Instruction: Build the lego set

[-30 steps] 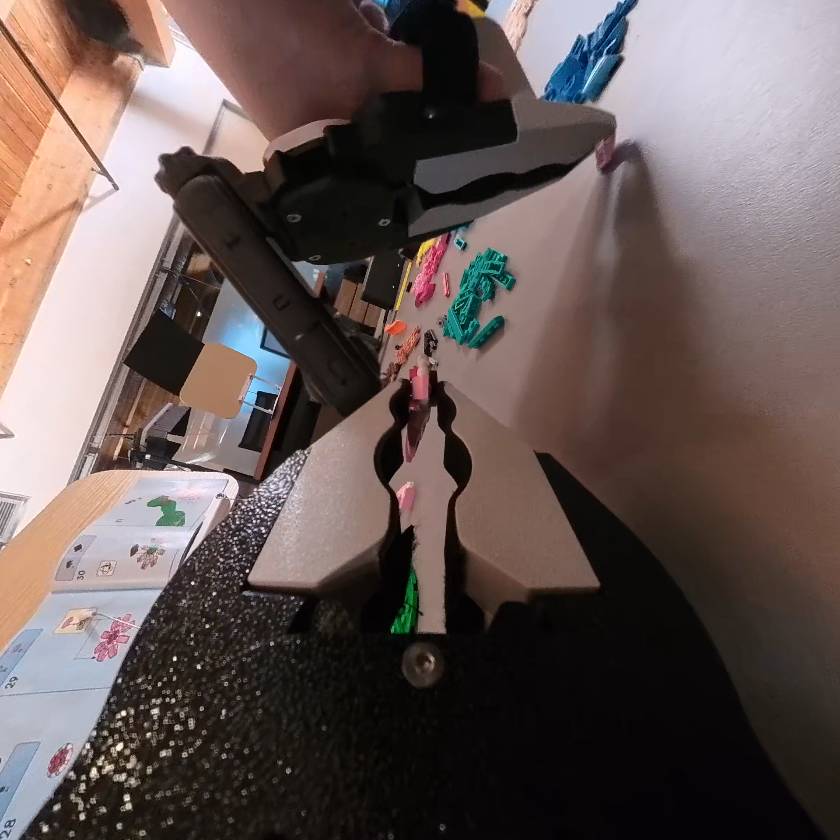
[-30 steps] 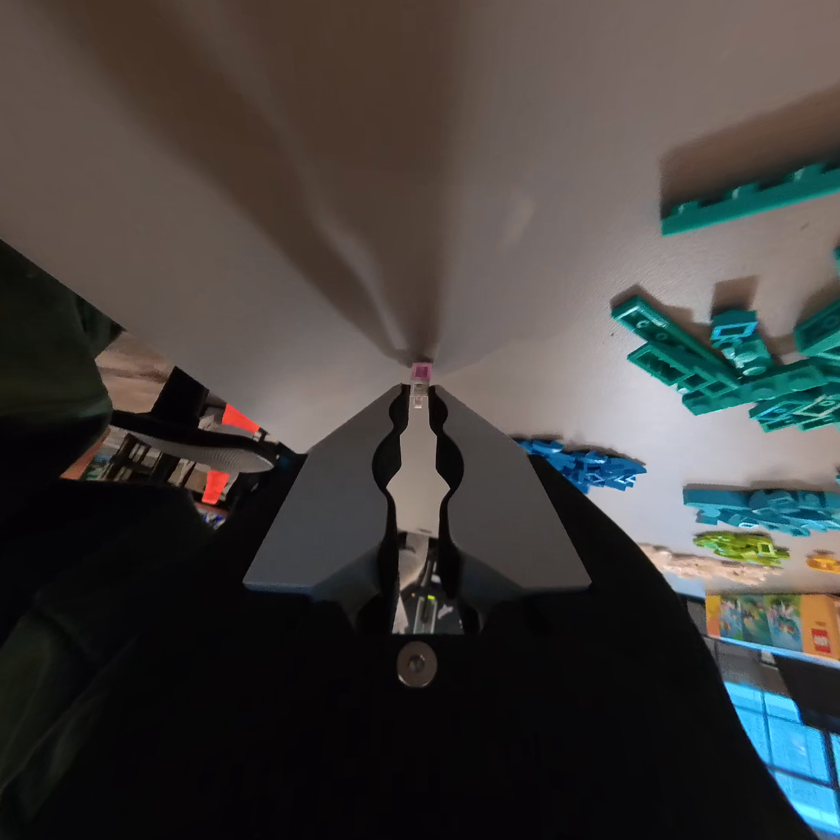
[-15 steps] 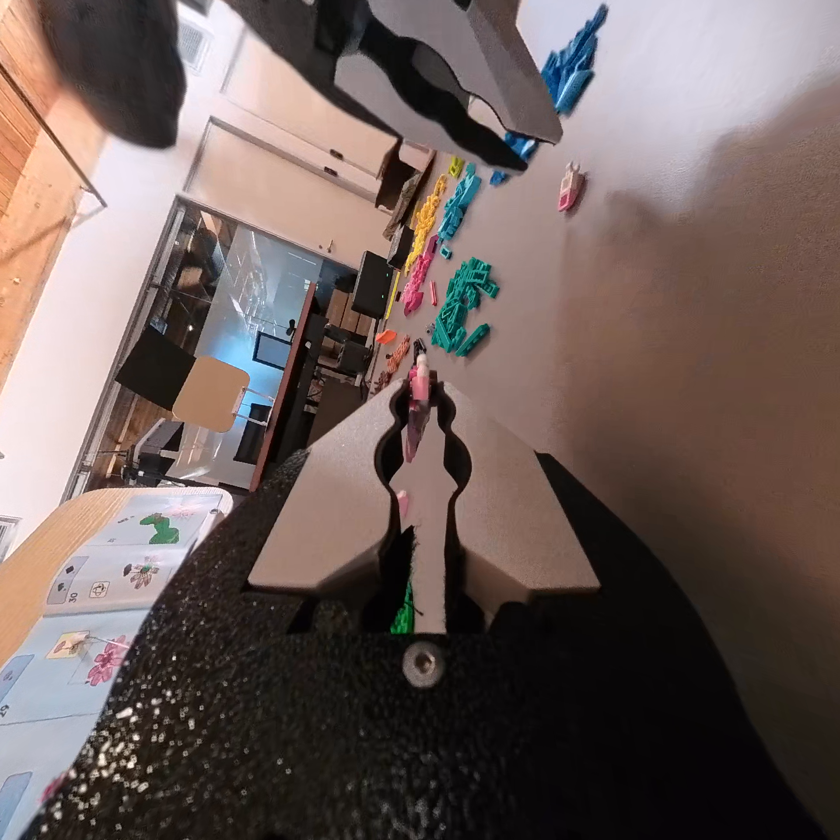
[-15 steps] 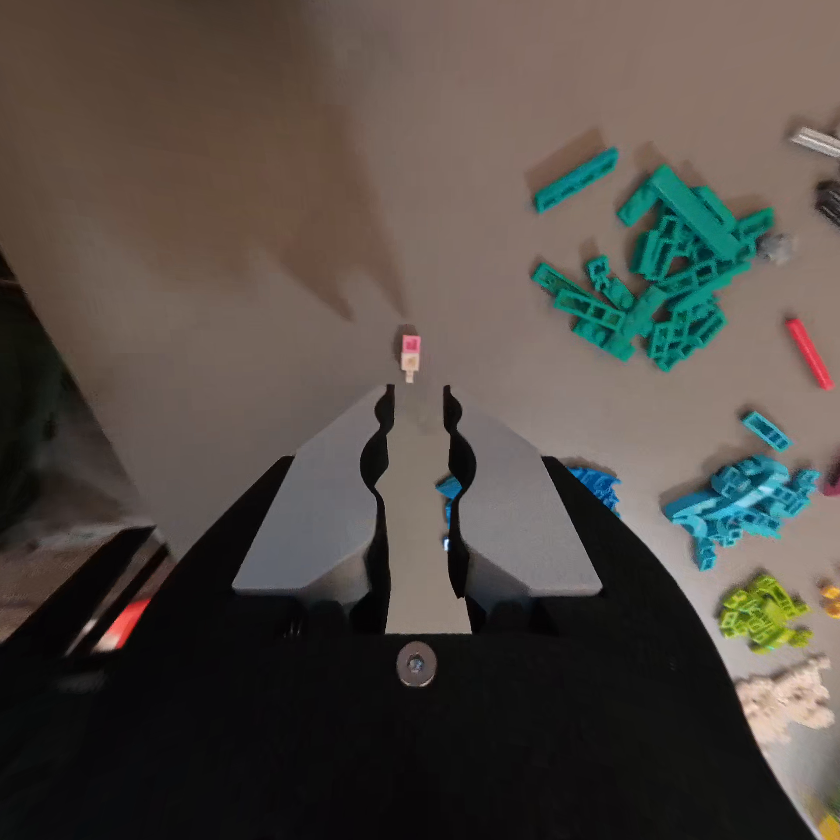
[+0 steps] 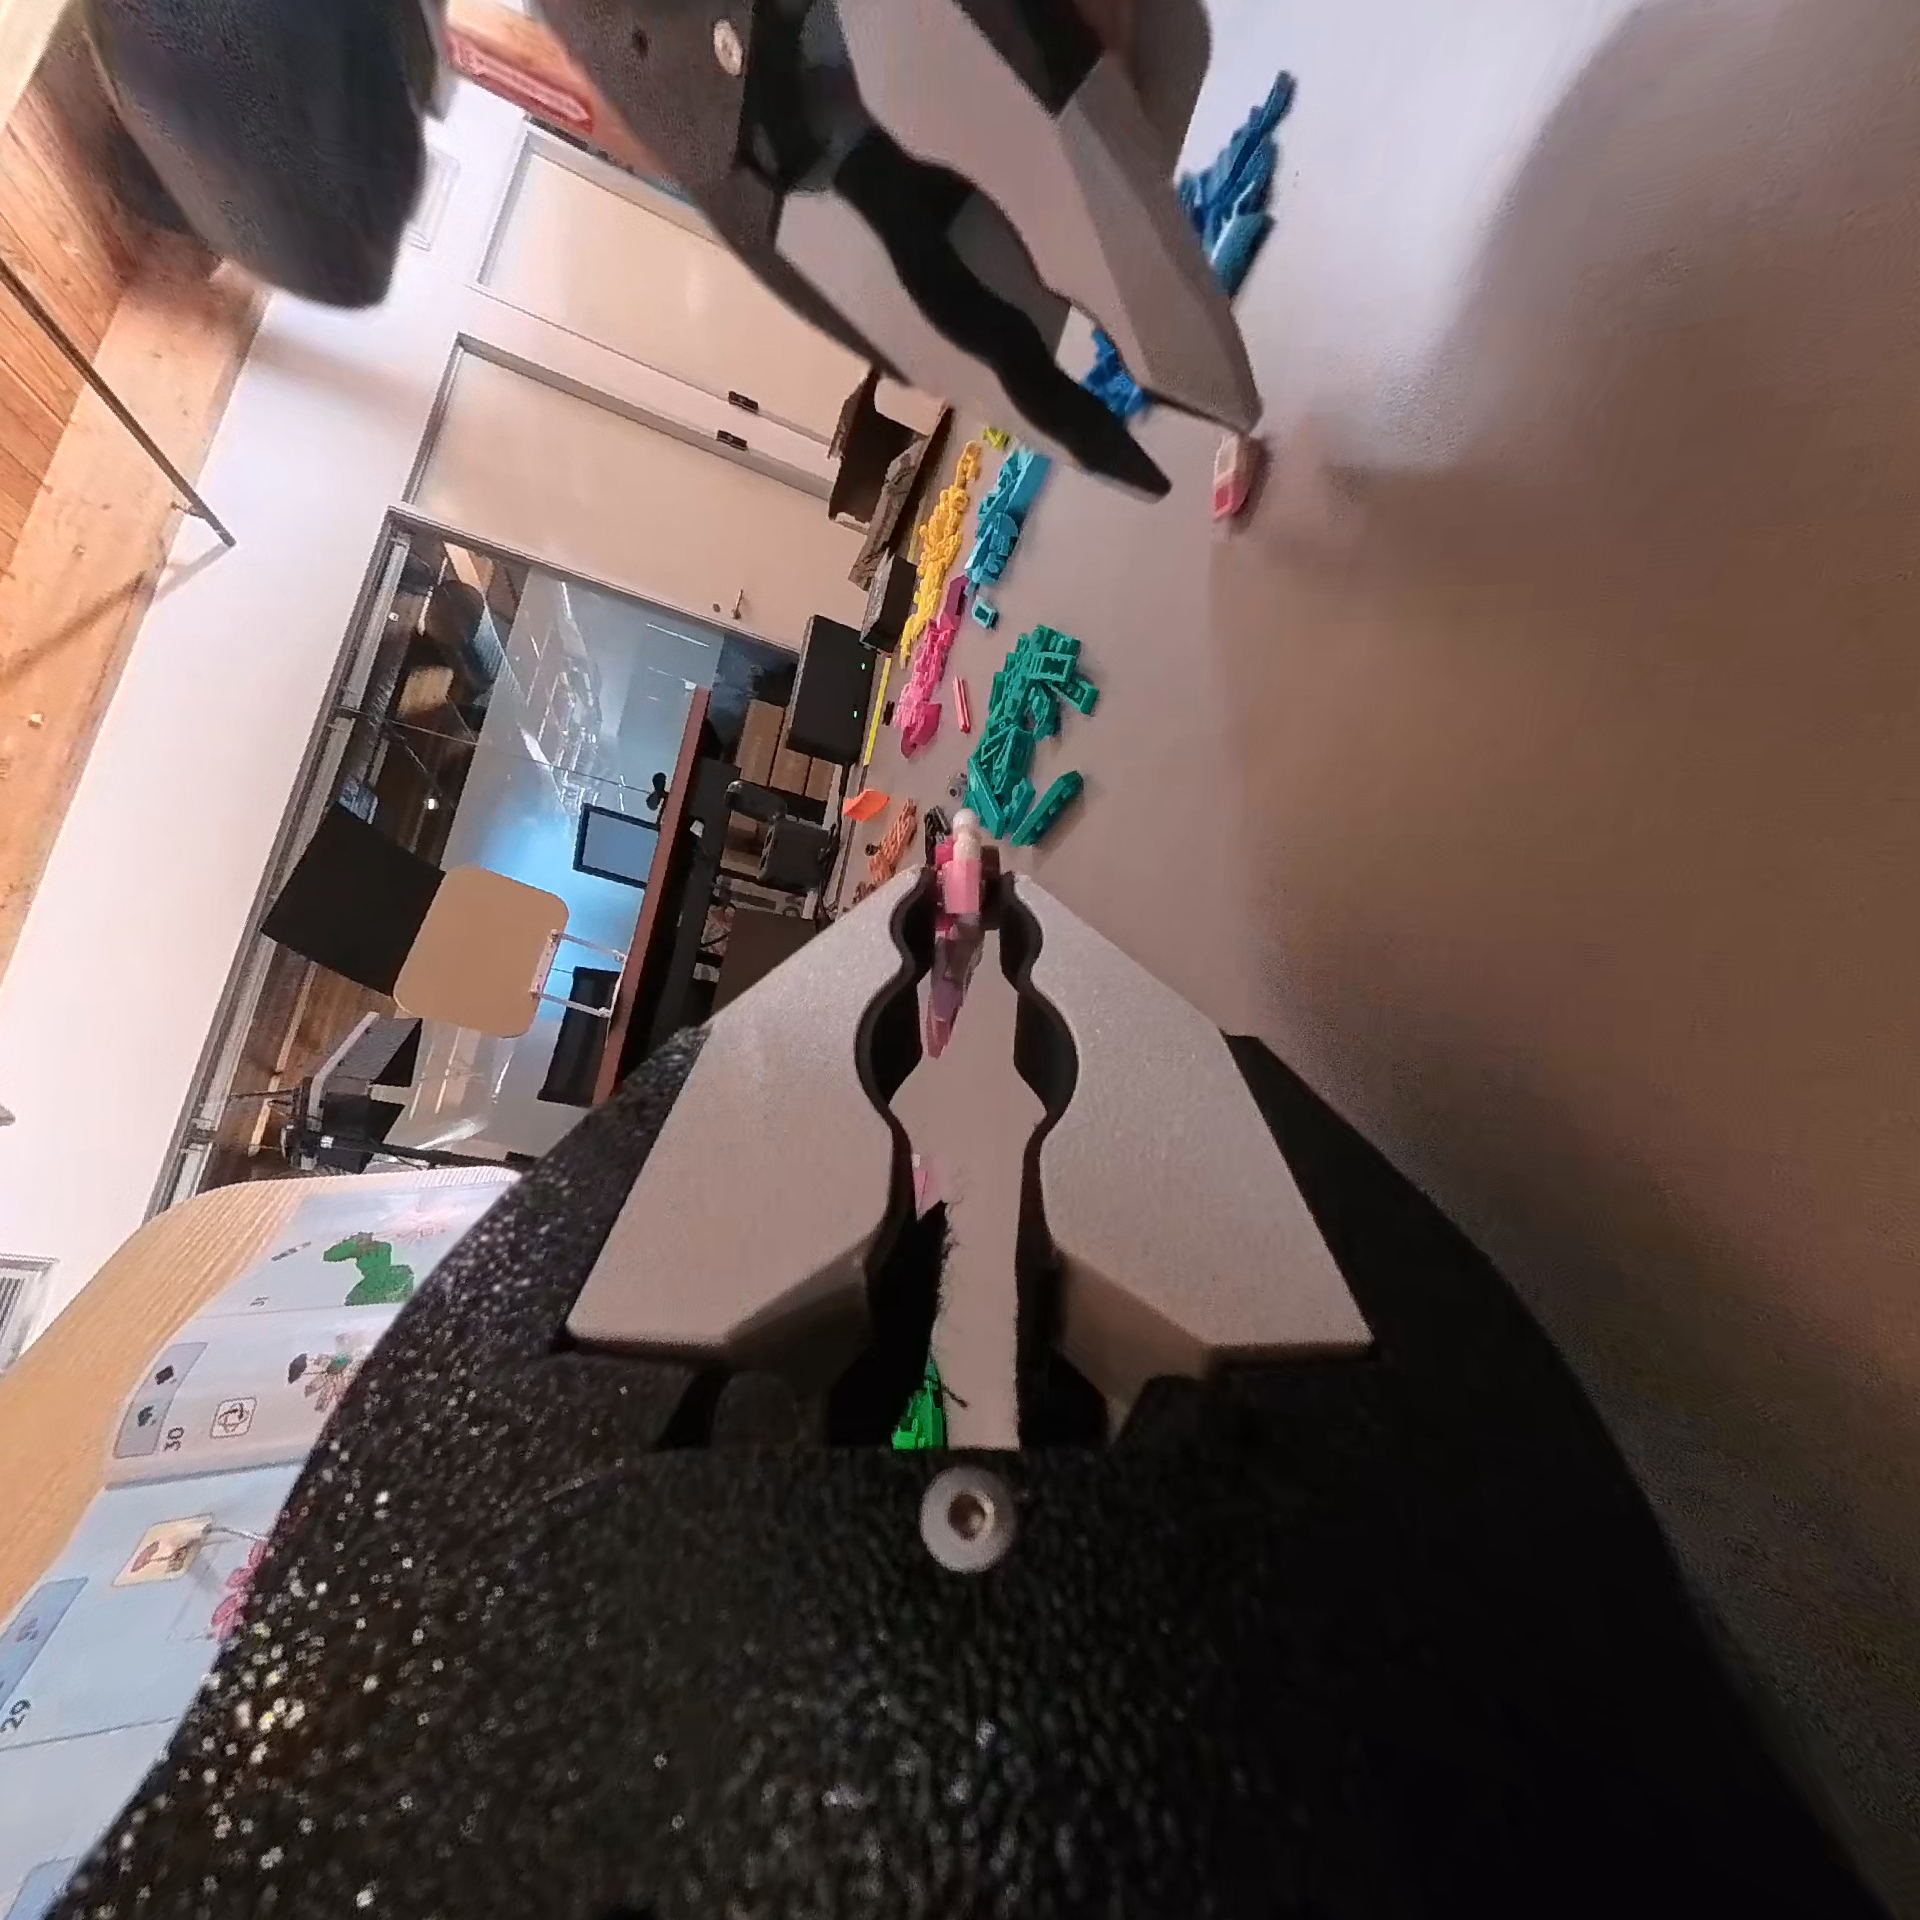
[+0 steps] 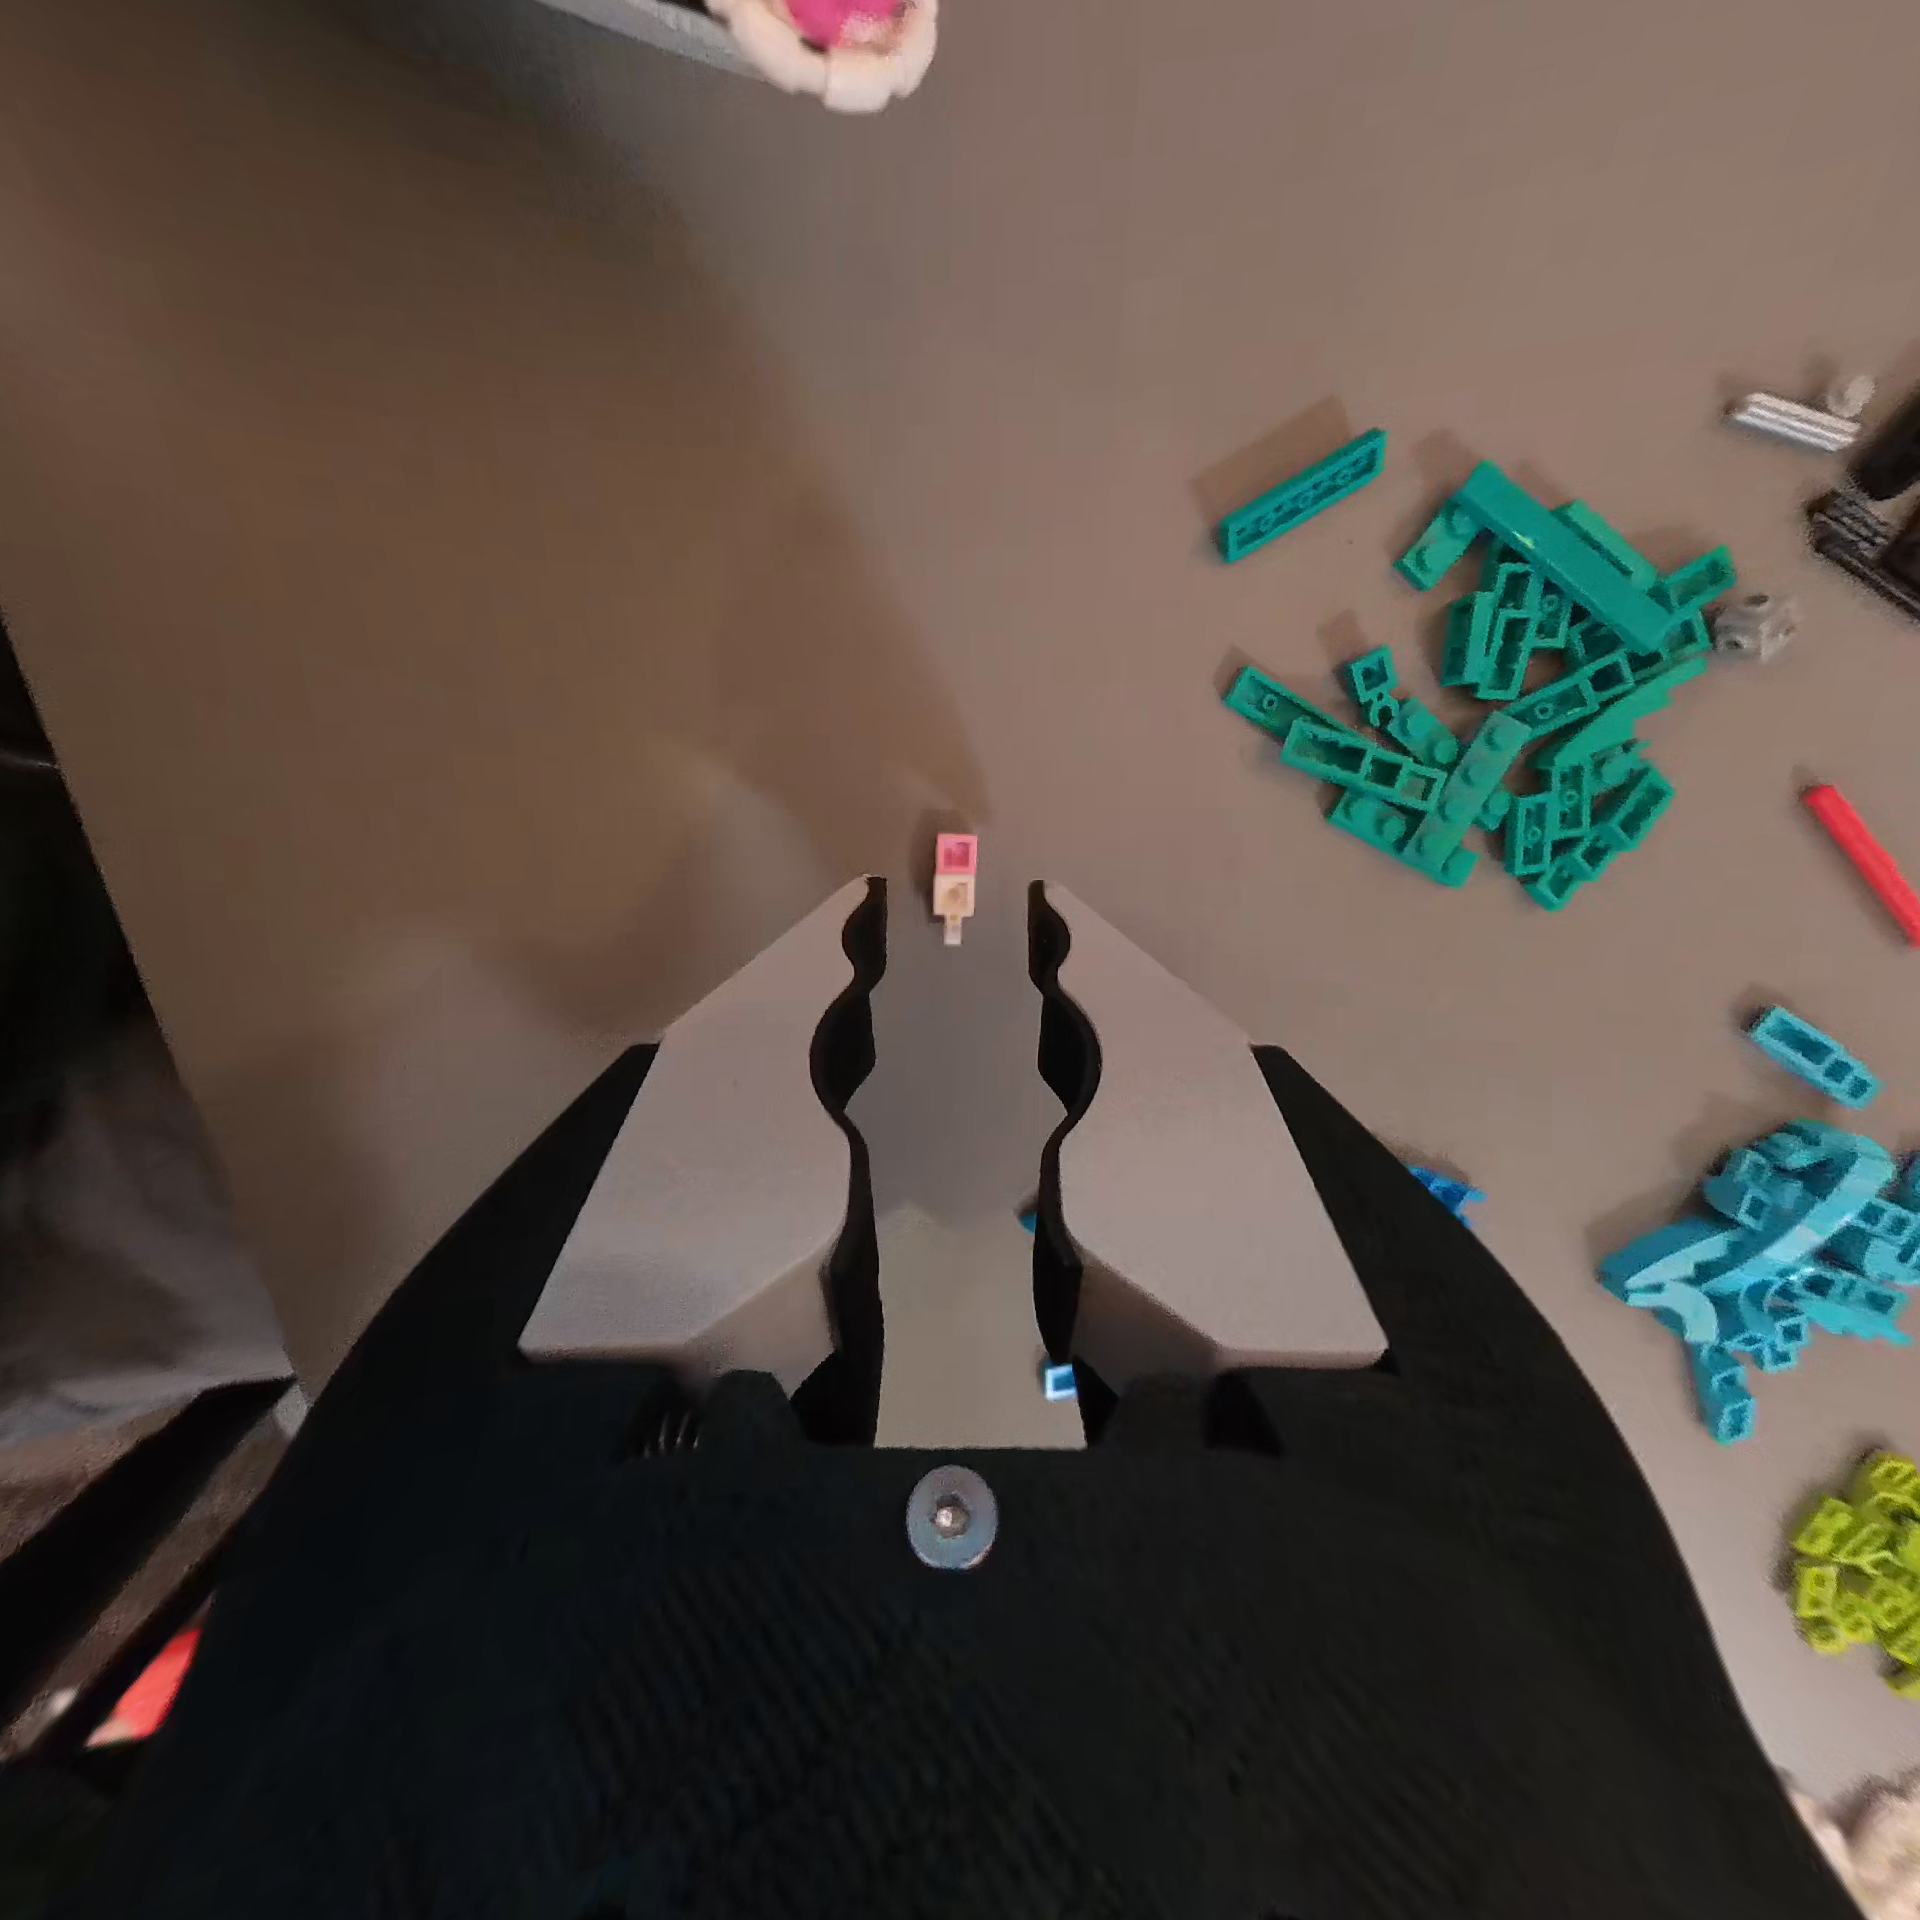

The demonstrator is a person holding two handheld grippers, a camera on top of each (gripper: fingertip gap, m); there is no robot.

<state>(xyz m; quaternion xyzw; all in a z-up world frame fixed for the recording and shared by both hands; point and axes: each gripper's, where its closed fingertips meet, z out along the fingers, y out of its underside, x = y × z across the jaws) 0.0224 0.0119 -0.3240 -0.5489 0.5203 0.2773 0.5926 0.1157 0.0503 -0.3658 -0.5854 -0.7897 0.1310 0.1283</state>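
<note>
My left gripper (image 5: 961,883) is shut on a small pink and white lego assembly (image 5: 954,925) and holds it off the grey table. My right gripper (image 6: 954,883) is open and empty, hovering above the table. A small pink and cream lego piece (image 6: 954,881) lies on the table just past its fingertips; it also shows in the left wrist view (image 5: 1234,480). The right gripper appears at the top of the left wrist view (image 5: 1184,447), just beside that piece. The left gripper's pink and white assembly shows at the top edge of the right wrist view (image 6: 847,42).
Sorted piles of lego lie on the table: teal (image 6: 1538,686), light blue (image 6: 1787,1278), lime (image 6: 1860,1558), a red rod (image 6: 1865,862). In the left wrist view are teal (image 5: 1023,748), pink (image 5: 930,675) and yellow (image 5: 940,530) piles. An instruction booklet (image 5: 208,1382) lies at lower left. The gap from one gripper's tips to the other's is roughly 12 centimeters.
My right gripper opened, let go of the pink and cream piece on the table and lifted away from it. My left gripper stays shut on its assembly.
</note>
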